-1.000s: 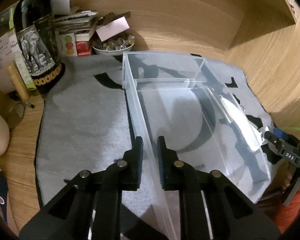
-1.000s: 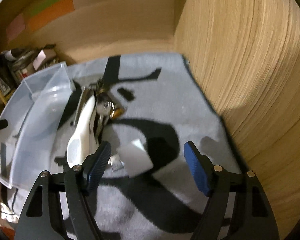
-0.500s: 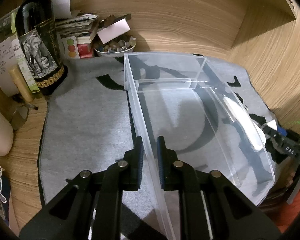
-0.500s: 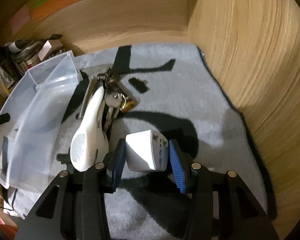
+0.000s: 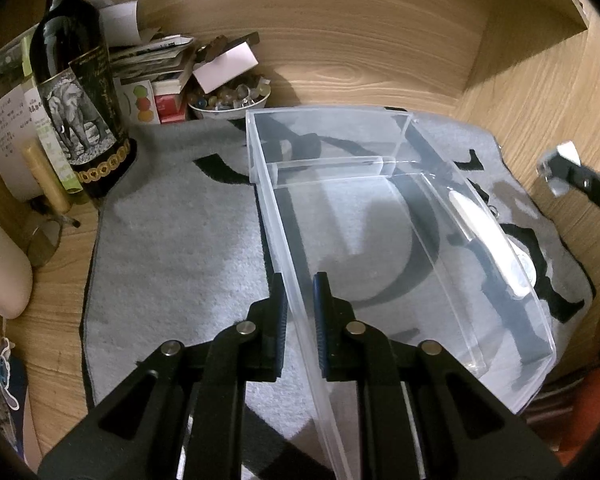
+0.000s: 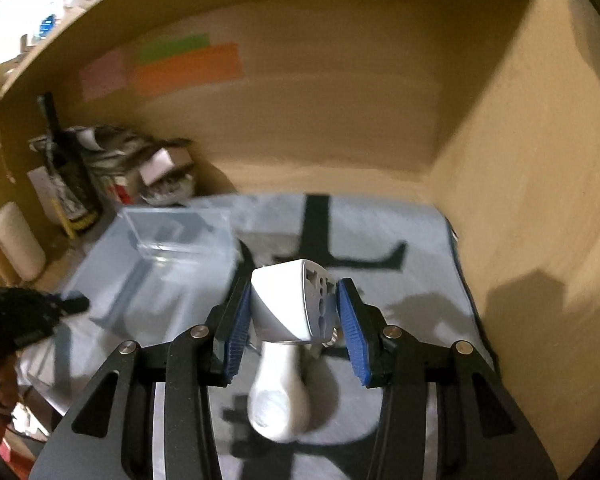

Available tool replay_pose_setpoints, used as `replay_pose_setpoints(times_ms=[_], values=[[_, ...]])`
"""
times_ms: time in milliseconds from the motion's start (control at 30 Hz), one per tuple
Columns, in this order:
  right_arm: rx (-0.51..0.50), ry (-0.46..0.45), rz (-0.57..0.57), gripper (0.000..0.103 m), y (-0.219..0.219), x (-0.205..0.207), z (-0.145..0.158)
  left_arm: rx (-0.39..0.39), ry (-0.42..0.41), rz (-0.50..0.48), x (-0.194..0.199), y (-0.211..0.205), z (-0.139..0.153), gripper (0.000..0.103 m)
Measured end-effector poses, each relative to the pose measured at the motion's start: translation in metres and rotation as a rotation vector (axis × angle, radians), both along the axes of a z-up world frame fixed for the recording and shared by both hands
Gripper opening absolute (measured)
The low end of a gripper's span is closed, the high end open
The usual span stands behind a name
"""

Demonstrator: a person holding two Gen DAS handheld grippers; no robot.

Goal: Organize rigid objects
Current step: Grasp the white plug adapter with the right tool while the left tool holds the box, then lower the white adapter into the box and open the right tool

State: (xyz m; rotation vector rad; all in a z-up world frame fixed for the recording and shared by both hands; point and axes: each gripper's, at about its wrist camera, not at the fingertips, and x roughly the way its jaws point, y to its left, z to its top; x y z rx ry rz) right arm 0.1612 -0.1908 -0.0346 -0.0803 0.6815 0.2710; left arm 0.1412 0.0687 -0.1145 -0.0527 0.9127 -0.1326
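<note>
A clear plastic bin (image 5: pixel 380 216) with a divider lies on a grey mat (image 5: pixel 172 248); it also shows in the right wrist view (image 6: pixel 168 264). My left gripper (image 5: pixel 300 300) is shut on the bin's left wall. My right gripper (image 6: pixel 294 312) is shut on a white travel plug adapter (image 6: pixel 292 300) and holds it up above the mat, right of the bin. In the left wrist view the adapter (image 5: pixel 558 168) shows at the far right. A white handled tool (image 6: pixel 278 396) lies on the mat under the adapter, and is seen through the bin's wall (image 5: pixel 488 240).
A dark wine bottle (image 5: pixel 80 92), a stack of papers and boxes (image 5: pixel 152 76) and a bowl of marbles (image 5: pixel 228 98) stand at the back left. Wooden walls (image 6: pixel 540 220) close the back and right. Sticky notes (image 6: pixel 188 68) hang on the back wall.
My right gripper closed on the adapter, then lifted it off the mat and tilted up. My left gripper stayed shut on the bin wall.
</note>
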Motion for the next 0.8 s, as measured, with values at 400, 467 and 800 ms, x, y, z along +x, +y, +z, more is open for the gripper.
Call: replay_pose_setpoints(times_ms=[400, 467, 800], values=[[-0.01, 0.018, 0.171, 0.04, 0.074, 0.014, 0.004, -0.014, 0.002, -0.015, 0.002, 0.003, 0.001, 0.014], [-0.022, 0.057, 0.21, 0.04, 0.088, 0.019, -0.003, -0.011, 0.001, -0.017, 0.001, 0.002, 0.001, 0.014], [-0.159, 0.189, 0.348, 0.04, 0.153, 0.033, -0.034, -0.026, -0.006, -0.028, 0.001, 0.003, 0.001, 0.015]])
